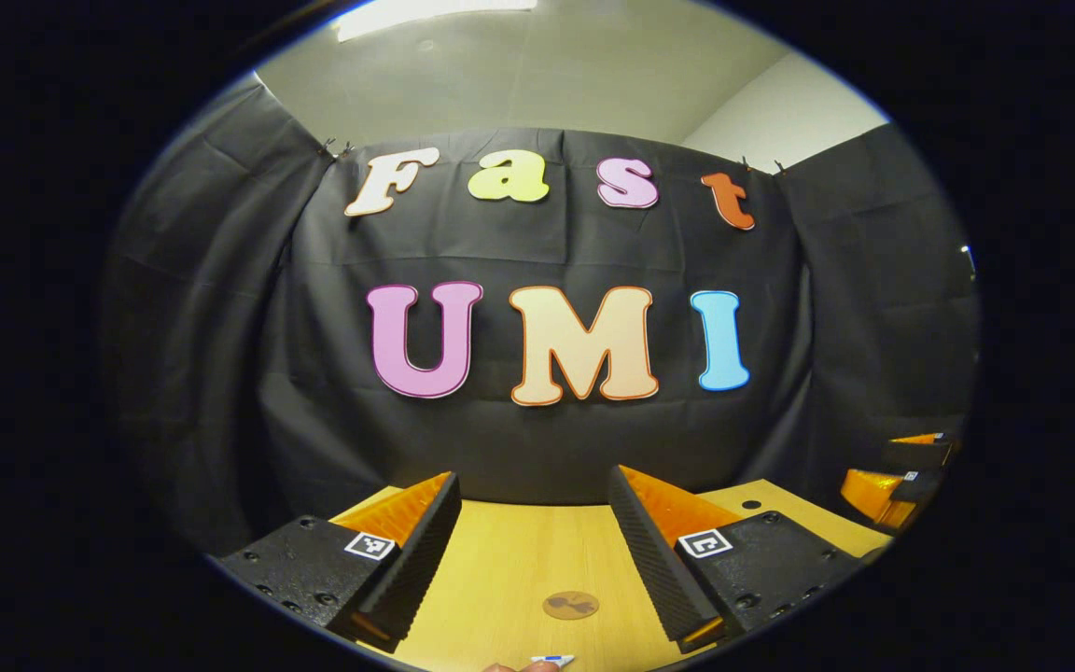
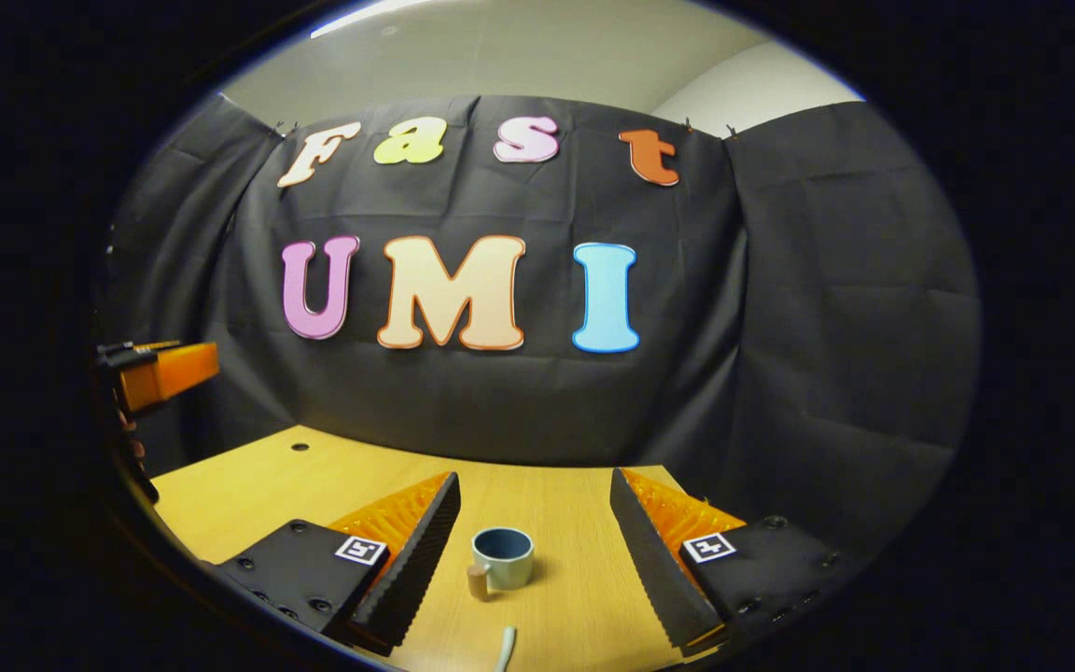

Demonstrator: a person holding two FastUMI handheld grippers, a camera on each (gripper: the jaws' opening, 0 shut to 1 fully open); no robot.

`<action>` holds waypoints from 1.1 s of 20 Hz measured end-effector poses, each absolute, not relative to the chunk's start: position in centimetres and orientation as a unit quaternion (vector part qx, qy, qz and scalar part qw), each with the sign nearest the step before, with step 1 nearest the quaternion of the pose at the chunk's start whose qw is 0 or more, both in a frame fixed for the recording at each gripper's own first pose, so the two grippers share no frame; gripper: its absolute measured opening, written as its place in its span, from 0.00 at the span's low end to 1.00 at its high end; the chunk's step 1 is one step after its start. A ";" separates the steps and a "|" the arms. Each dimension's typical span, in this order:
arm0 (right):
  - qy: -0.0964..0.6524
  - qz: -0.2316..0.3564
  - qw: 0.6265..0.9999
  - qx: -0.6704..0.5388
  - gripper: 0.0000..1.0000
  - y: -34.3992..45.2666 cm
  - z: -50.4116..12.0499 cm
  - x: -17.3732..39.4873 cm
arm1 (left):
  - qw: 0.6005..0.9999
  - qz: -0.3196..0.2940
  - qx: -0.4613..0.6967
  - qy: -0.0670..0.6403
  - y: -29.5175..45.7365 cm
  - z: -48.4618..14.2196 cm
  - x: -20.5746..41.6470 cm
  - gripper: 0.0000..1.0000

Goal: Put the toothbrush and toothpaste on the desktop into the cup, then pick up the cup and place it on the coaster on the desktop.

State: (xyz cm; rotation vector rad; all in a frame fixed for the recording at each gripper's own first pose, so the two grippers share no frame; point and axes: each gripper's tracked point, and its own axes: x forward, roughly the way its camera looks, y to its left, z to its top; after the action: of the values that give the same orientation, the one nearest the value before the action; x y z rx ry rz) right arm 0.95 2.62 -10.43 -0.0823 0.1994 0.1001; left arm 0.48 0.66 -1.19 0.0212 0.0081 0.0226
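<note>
Grey-blue cup [image 2: 503, 557] with tan handle, brown coaster [image 1: 570, 605], on a yellow (wood-grain) desktop [image 2: 248, 490].

Both cameras sit low over a wooden desktop [image 1: 519, 560], facing the black cloth back wall [image 1: 547, 439] almost level. The left gripper view looks forward between its own two fingers [image 1: 425, 551], with a round coaster [image 1: 570, 605] close below. The right gripper view looks the same way from farther right, a cup [image 2: 503, 558] near its lens. They share the desktop and wall, and each catches the other gripper [image 2: 160, 371] at its edge.
</note>
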 end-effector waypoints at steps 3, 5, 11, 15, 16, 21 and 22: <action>0.158 0.059 0.985 -0.037 0.99 2.6 -15.1 0.4 | 1.000 0.017 0.007 0.015 1.1 -2.2 0.3 0.94; 0.198 0.061 0.978 -0.019 0.99 2.4 -17.9 0.1 | 0.999 0.022 0.007 0.028 1.5 -3.0 0.2 0.94; 0.309 0.067 0.949 0.001 1.00 2.1 -26.1 -1.0 | 0.999 0.030 0.021 0.033 2.5 -3.2 0.1 0.94; 0.374 0.077 0.924 -0.003 0.98 2.8 -30.7 -1.9 | 0.998 0.042 0.017 0.041 3.2 -3.6 -0.4 0.94; 0.385 0.078 0.920 -0.006 0.97 2.8 -31.5 -2.4 | 0.998 0.046 0.018 0.041 3.3 -3.6 -0.6 0.94; 0.438 0.079 0.895 -0.028 0.95 2.5 -35.5 -4.3 | 0.996 0.064 0.032 0.057 4.6 -4.8 -1.8 0.94; 0.445 0.080 0.891 -0.035 0.93 2.4 -36.1 -4.7 | 0.995 0.067 0.030 0.061 4.8 -5.0 -2.1 0.94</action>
State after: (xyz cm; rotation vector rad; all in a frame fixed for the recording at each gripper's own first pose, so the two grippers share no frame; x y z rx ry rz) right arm -4.69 2.39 -36.07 -0.0735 0.9245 0.1670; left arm -2.08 4.83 -4.99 0.0600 0.1226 0.1339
